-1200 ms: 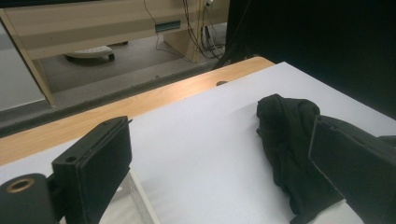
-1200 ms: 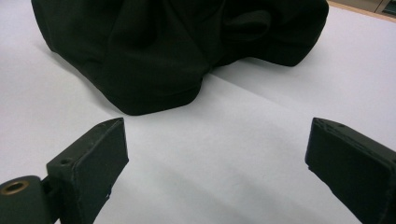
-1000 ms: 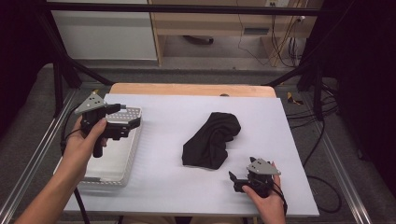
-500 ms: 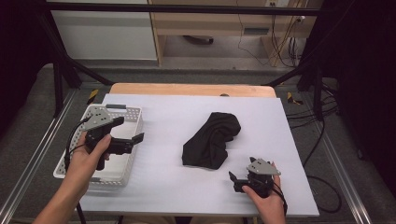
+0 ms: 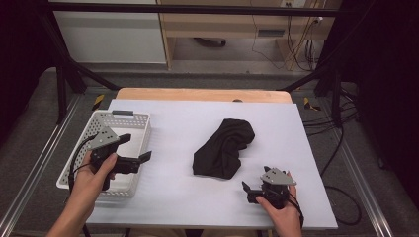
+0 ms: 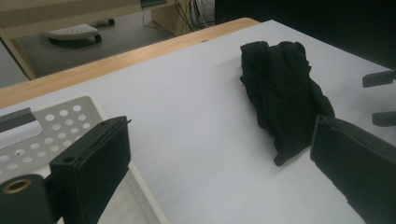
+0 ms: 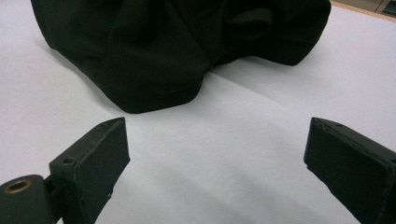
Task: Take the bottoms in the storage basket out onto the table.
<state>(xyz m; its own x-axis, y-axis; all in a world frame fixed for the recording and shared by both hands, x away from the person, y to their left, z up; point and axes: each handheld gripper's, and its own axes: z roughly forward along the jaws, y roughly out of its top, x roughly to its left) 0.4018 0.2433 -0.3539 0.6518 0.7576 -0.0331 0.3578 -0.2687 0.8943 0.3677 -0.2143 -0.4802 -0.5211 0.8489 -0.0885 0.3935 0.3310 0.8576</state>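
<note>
A crumpled black cloth garment (image 5: pixel 224 148) lies near the middle of the white-covered bench (image 5: pixel 306 148), bunched into folds, resting flat on the surface and touching neither claw.

A white perforated plastic basket (image 5: pixel 127 120) stands at the bench's left edge. The left claw (image 5: pixel 141 159), held in the person's left hand (image 5: pixel 94 170), is positioned over the basket's right side, pointing toward the garment. In the left gripper view its two black jaws stand wide apart with nothing between them; the basket rim (image 6: pixel 56 126) appears beside the left jaw, and the garment (image 6: pixel 285 93) lies beyond on the white surface.

The right claw (image 5: pixel 252 190), held in the person's right hand (image 5: pixel 282 215), sits low at the near right of the bench, just beside the garment's near edge and not touching it. In the right gripper view its jaws are likewise spread wide and empty, with bare white surface between them and the garment (image 7: pixel 177 51) directly ahead.

A light wooden strip (image 5: pixel 197 94) runs along the bench's far edge.
</note>
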